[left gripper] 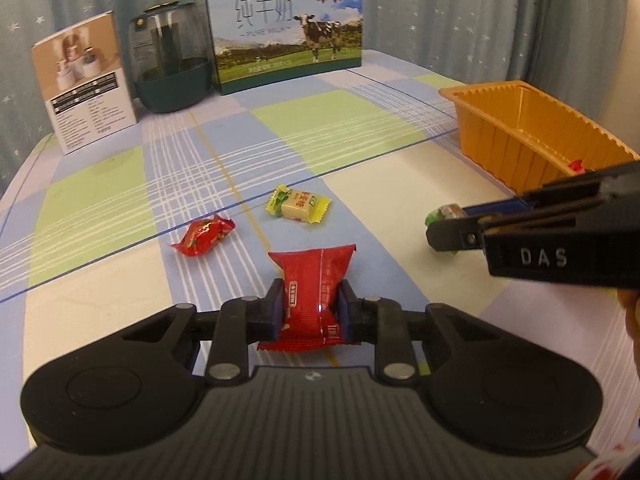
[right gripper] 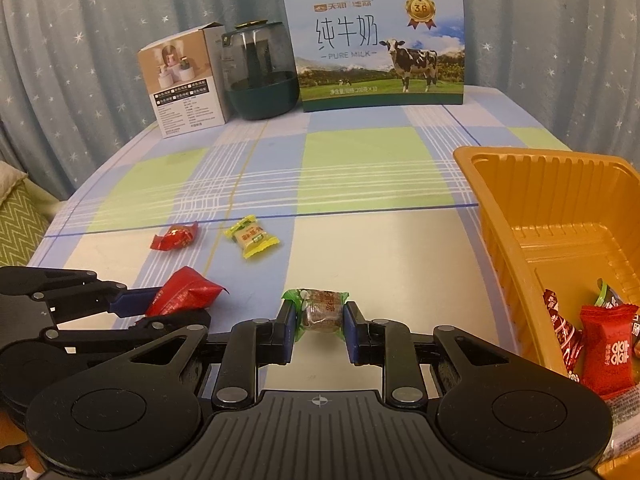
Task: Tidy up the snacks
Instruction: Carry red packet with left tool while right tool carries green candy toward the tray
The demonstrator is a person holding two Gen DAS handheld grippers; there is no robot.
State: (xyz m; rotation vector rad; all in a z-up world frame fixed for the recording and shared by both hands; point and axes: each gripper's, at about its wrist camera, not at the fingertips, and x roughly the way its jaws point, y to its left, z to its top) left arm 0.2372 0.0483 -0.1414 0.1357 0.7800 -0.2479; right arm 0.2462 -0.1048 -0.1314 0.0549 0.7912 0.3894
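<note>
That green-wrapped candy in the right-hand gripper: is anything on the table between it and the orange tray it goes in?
Nothing visible does. The green-wrapped candy sits between the right gripper's fingers, and only bare tablecloth lies between it and the orange tray. The tray's near wall must be cleared, so the candy probably has to be lifted over it.

Open table ahead, clutter at the edges

We see bare checked table (right gripper: 360,232) mid-way; the orange ribbed plastic tray (right gripper: 504,248) blocks the right, the blue cardboard milk box (right gripper: 380,48) the back.
</note>
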